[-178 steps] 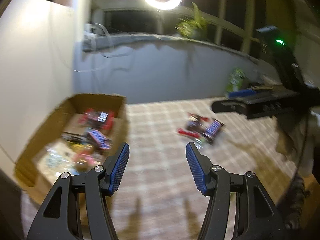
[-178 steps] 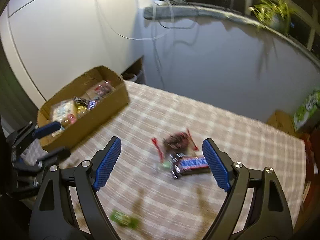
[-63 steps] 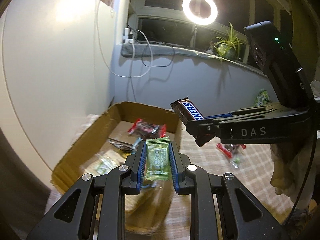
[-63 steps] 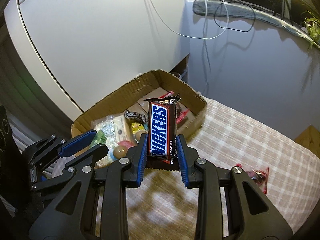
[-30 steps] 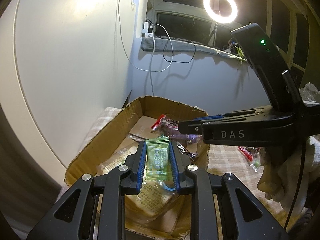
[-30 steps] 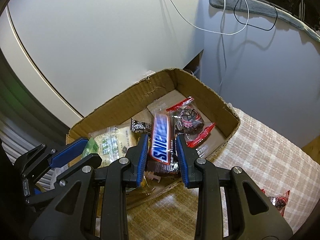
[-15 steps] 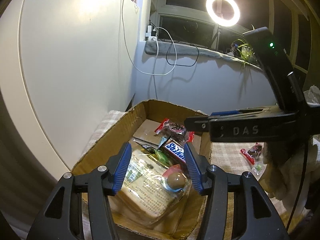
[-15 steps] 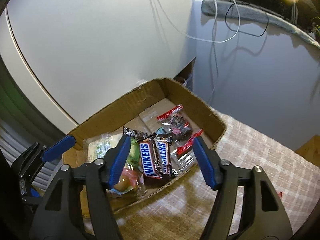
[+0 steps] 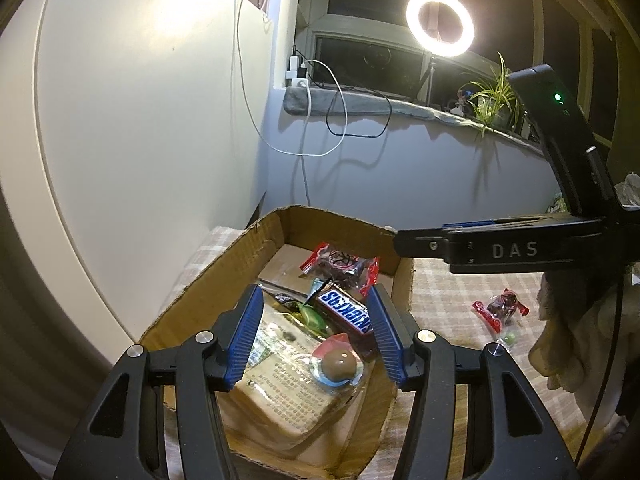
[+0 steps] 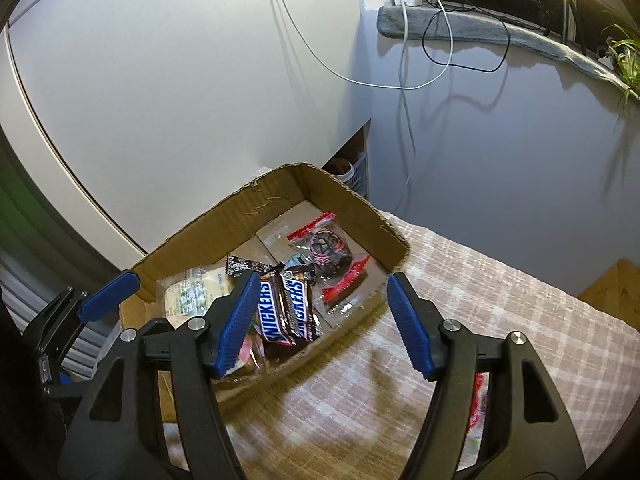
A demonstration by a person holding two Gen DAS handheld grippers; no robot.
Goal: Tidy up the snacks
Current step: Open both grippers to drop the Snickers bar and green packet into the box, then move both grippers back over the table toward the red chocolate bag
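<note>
A checked tablecloth point(image 9: 448, 300) under ring-light glare, and we hang both grippers over the cardboard box point(image 9: 224, 280) with nothing in them.

Our left gripper point(image 9: 314, 334) and right gripper point(image 10: 320, 320) have each just opened their jaws about halfway, and nothing sits between either pair, so we judge the drop-off step done. The box holds 2 Snickers bars point(image 10: 286, 308), a green candy point(image 9: 312, 316), a red-ended dark sweet packet point(image 9: 340, 266), a large printed bag point(image 9: 288, 384) and a round brown sweet point(image 9: 339, 364). Next we must swing back to the cloth, where a red-wrapped sweet point(image 9: 502, 306) (with a small green one beside it) waits, well apart from the box.
</note>
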